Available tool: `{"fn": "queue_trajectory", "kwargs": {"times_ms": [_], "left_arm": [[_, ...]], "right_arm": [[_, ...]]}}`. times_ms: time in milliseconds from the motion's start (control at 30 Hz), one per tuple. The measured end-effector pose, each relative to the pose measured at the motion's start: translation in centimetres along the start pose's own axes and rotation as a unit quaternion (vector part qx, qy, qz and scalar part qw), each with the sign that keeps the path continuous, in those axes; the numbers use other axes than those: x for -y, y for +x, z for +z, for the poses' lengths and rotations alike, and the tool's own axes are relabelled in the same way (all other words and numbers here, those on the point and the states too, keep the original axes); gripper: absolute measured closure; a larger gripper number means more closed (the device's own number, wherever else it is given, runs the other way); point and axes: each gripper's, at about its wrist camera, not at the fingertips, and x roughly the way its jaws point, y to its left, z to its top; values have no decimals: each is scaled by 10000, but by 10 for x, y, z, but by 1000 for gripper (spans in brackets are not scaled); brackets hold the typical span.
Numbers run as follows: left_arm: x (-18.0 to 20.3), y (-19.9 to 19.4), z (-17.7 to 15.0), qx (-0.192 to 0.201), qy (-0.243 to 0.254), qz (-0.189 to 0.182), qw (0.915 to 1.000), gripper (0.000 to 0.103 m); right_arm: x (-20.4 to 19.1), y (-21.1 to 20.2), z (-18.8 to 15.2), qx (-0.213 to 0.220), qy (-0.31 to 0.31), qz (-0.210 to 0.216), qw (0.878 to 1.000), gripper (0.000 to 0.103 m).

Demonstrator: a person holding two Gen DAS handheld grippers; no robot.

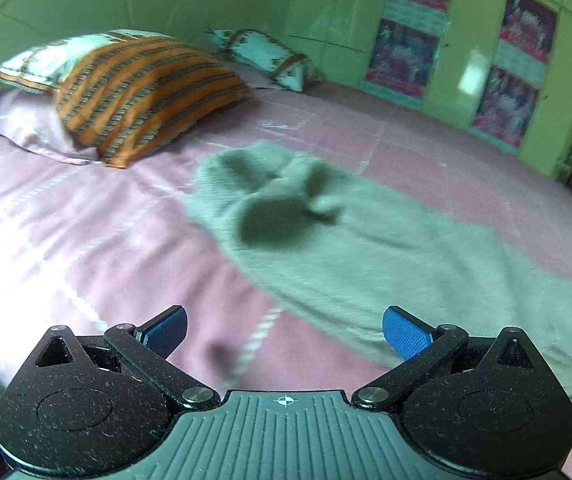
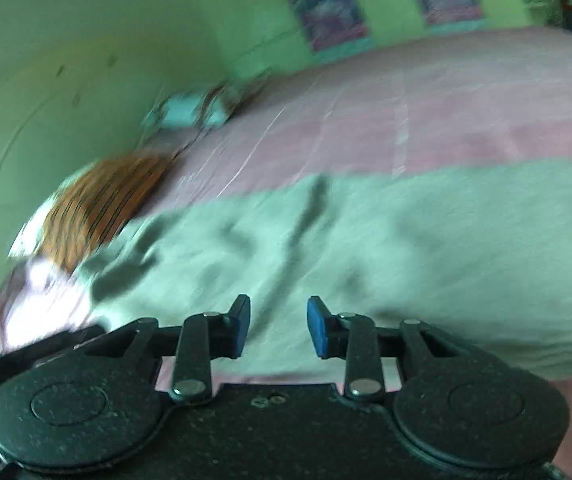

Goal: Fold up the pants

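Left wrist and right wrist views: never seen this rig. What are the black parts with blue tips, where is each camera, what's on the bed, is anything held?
There is no robot arm here. A person carries one hand-held two-finger gripper in each hand, and each gripper has a fisheye camera looking forward along its fingers. The black linkages with blue pads at the bottom of each picture are those grippers.

The left wrist view shows the left gripper with its jaws wide apart over the pink bedsheet, nothing between them. The right wrist view shows the right gripper with a narrower gap, also empty; that picture is motion-blurred.

On the bed lie the pale grey-green fabric pants, spread out and rumpled at the far end, not yet neatly folded. Near the green wall sit an orange striped pillow and a smaller teal patterned pillow.

Nothing is held.
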Motion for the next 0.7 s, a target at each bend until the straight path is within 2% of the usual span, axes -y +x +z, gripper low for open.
{"fn": "queue_trajectory", "kwargs": {"times_ms": [100, 200, 267, 300, 333, 367, 433, 567, 633, 667, 700], "left_arm": [[35, -5, 8, 2, 164, -787, 9968, 0], [83, 4, 11, -259, 434, -1502, 9874, 0], [114, 12, 8, -463, 583, -1819, 9805, 0], [127, 16, 4, -577, 638, -1953, 9770, 5], [138, 22, 1, -713, 626, -2096, 9732, 18], [148, 29, -3, -898, 589, -2224, 9690, 25], [160, 48, -8, -1223, 382, -2357, 9633, 33], [169, 74, -16, -1642, -184, -2605, 9512, 35], [176, 82, -19, -1711, -312, -2616, 9494, 36], [176, 84, -20, -1723, -382, -2615, 9489, 39], [175, 88, -22, -1751, -471, -2573, 9492, 48]], "right_arm": [[30, -19, 11, 256, 431, -216, 9985, 79], [47, -35, 19, 424, 482, -425, 9970, 76], [60, -50, 20, 577, 501, -585, 9954, 73], [67, -54, 21, 639, 535, -697, 9941, 73], [76, -61, 21, 675, 579, -800, 9928, 73], [82, -61, 19, 666, 618, -862, 9921, 73], [98, -70, 16, 653, 706, -982, 9905, 72], [120, -79, 7, 652, 876, -984, 9891, 72], [131, -82, 5, 669, 974, -1066, 9873, 71], [136, -82, 3, 674, 1052, -1088, 9862, 70], [141, -82, 2, 664, 1146, -1084, 9852, 70]]}}
